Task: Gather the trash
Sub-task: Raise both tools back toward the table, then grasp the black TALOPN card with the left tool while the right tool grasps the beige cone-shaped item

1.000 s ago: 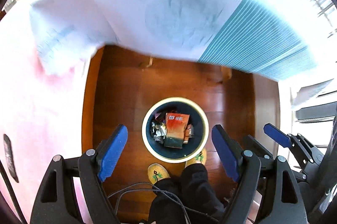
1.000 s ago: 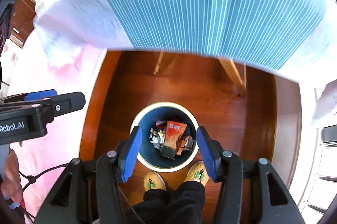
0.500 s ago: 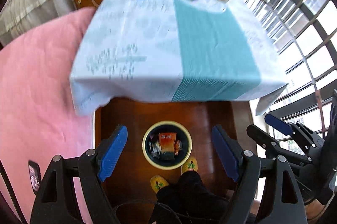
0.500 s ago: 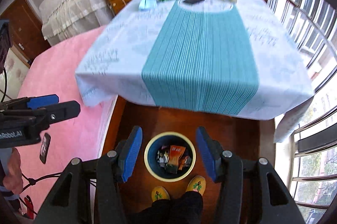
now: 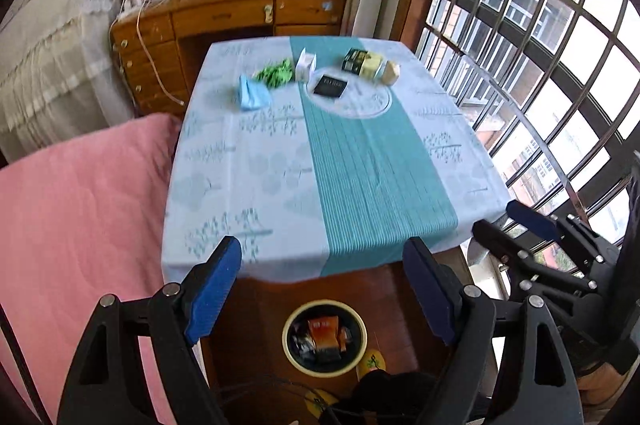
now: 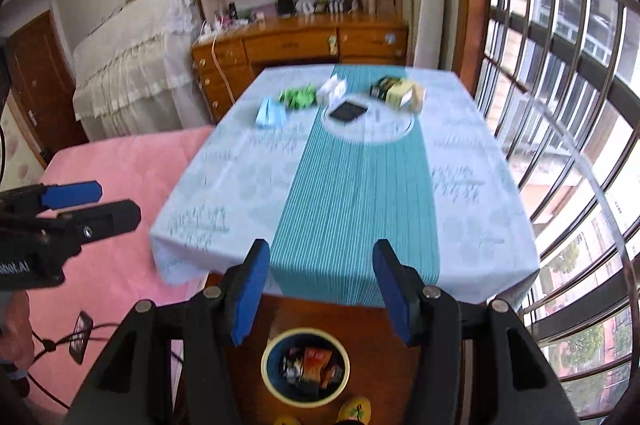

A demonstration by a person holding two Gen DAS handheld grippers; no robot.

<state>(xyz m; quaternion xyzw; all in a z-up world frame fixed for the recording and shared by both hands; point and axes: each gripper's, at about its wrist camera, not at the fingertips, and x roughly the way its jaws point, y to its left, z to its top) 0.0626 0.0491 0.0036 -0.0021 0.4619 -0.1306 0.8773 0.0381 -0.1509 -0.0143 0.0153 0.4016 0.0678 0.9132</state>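
Blue tongs (image 5: 326, 289) apparently risen, tabletop (image 5: 280, 165) now visible

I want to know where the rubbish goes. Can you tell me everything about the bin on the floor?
The bin is round, with a pale yellow rim and a dark blue inside. It stands upright on the brown wooden floor, just in front of the table's near edge. It has no lid. Inside lie crumpled wrappers, one orange-red packet on top. Yellow slippers stand right beside it.
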